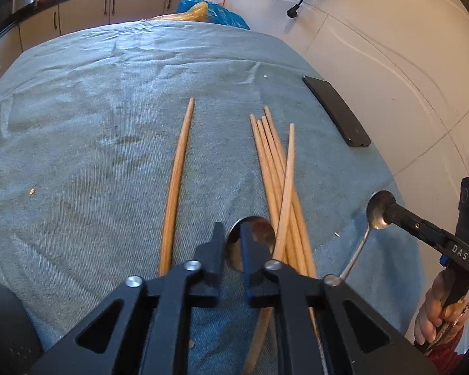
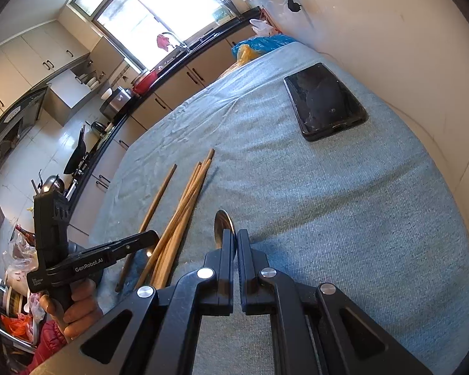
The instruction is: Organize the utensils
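Several wooden chopsticks (image 1: 278,184) lie bundled on the grey-blue cloth (image 1: 93,125); a single chopstick (image 1: 178,181) lies apart to their left. My left gripper (image 1: 231,234) is shut on a metal spoon (image 1: 253,237), whose bowl stands between the fingers next to the bundle. My right gripper (image 2: 235,237) is shut on a second spoon (image 2: 222,223), held above the cloth right of the bundle (image 2: 184,206). That spoon (image 1: 379,211) and the right gripper (image 1: 400,215) also show in the left wrist view. The left gripper (image 2: 150,237) shows in the right wrist view.
A black phone (image 1: 336,109) lies at the cloth's far right, also in the right wrist view (image 2: 323,100). A white wall (image 1: 390,62) runs along the right edge. Blue and orange bags (image 1: 209,11) sit past the far edge. Kitchen cabinets (image 1: 109,6) stand beyond.
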